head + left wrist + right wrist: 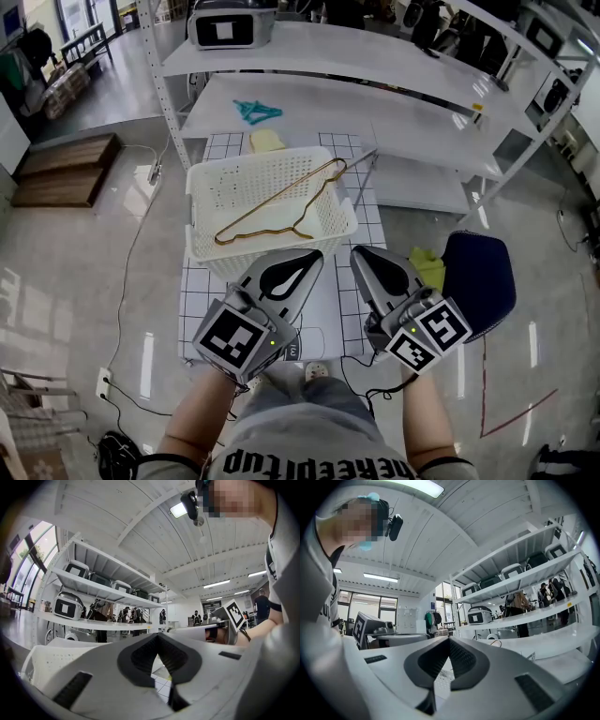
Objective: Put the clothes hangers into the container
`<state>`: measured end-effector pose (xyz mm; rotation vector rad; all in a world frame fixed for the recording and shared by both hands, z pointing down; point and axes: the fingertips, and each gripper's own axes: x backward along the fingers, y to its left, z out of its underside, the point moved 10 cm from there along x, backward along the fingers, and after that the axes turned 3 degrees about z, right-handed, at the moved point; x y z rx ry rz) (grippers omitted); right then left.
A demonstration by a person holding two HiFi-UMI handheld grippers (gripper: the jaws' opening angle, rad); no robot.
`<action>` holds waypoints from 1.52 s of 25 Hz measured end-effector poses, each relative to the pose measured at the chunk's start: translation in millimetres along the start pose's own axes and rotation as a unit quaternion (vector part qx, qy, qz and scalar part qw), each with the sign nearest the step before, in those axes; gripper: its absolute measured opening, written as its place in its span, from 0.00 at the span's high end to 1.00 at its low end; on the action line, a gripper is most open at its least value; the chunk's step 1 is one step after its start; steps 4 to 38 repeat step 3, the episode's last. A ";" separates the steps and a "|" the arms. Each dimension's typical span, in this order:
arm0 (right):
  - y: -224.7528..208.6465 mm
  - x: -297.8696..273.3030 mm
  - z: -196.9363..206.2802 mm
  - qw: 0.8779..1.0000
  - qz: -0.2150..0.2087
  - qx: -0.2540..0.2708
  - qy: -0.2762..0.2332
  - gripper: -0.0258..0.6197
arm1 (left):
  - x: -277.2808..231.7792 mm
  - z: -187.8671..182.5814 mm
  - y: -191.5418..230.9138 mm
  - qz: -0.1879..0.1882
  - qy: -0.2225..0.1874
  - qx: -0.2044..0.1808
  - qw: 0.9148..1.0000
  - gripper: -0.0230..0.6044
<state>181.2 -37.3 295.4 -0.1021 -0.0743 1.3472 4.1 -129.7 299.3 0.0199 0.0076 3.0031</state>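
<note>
Poised level, side by side, just short of the white container [192,202] on the gridded surface [202,309]: left claw [314,253] and right claw [361,251], both pinched fully closed, gripping nothing; likely readied for the next reach. Propped slantwise inside the container, hook end over the far rim: one copper wire hanger [278,200]; probably too long to lie flat. Yet to be fetched, by the look of it: teal hangers [256,112] on the shelf [375,112] beyond, well apart from both claws.

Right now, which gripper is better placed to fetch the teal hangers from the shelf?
Left, marginally. The teal hangers lie beyond the white basket, toward its left half, more in line with the left gripper than the right gripper. Both are shut and empty.
</note>
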 end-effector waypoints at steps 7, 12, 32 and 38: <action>-1.0 -1.5 0.7 1.000 -0.002 -0.001 0.001 0.95 | -1.3 1.0 0.8 0.000 0.001 0.001 1.000 0.94; -1.0 -1.5 0.7 1.000 -0.002 -0.001 0.001 0.95 | -1.3 1.0 0.8 0.000 0.001 0.001 1.000 0.94; -1.0 -1.5 0.7 1.000 -0.002 -0.001 0.001 0.95 | -1.3 1.0 0.8 0.000 0.001 0.001 1.000 0.94; -1.0 -1.5 0.7 1.000 -0.002 -0.001 0.001 0.95 | -1.3 1.0 0.8 0.000 0.001 0.001 1.000 0.94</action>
